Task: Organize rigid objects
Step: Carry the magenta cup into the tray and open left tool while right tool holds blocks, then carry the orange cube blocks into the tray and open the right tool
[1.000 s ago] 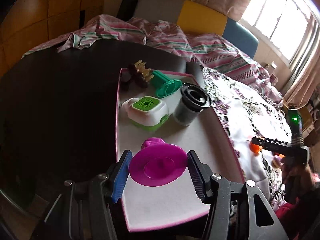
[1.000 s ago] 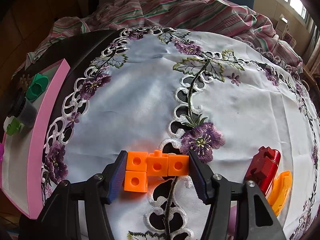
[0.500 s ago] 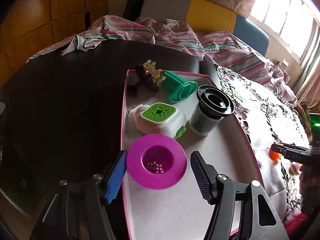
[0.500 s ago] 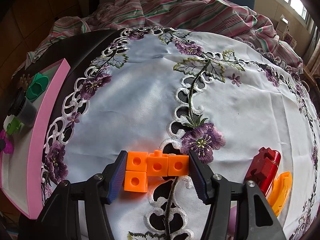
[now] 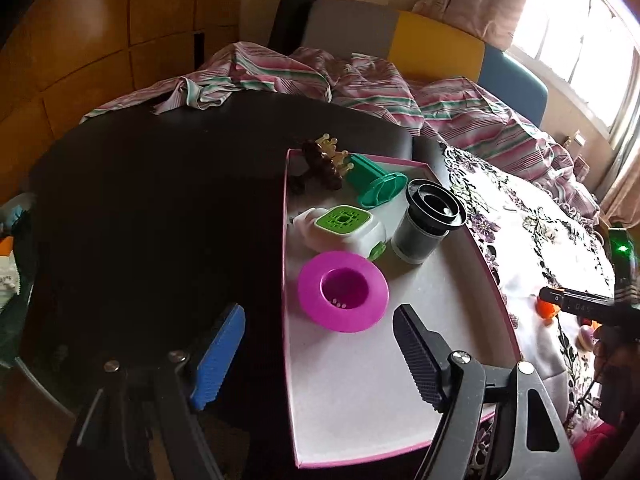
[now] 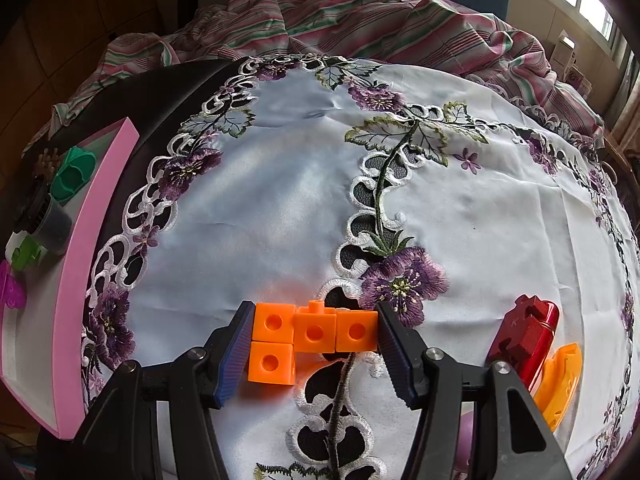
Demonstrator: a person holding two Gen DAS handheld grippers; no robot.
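A magenta flared cup [image 5: 343,291] stands mouth-up on the white floor of the pink-rimmed tray [image 5: 360,380]. My left gripper [image 5: 317,312] hovers just in front of it, its jaws opening, and neither pad touches the cup. In the right wrist view my right gripper [image 6: 315,320] is shut on an orange cluster of linked cubes [image 6: 314,334], low over the embroidered white tablecloth [image 6: 300,160]. One pad presses on each end of the top row.
Further back on the tray are a green-and-white box [image 5: 344,228], a black cup [image 5: 424,224], a green piece [image 5: 376,186] and a brown hair clip [image 5: 324,160]. A red block [image 6: 528,332] and an orange curved piece [image 6: 560,380] lie right of my right gripper. The tray's pink wall [image 6: 80,240] borders the cloth's left.
The left gripper let go of the magenta cup, which now stands mouth-up on the tray. Its jaws spread wider and it drew back. The right gripper and the orange cubes have not moved.
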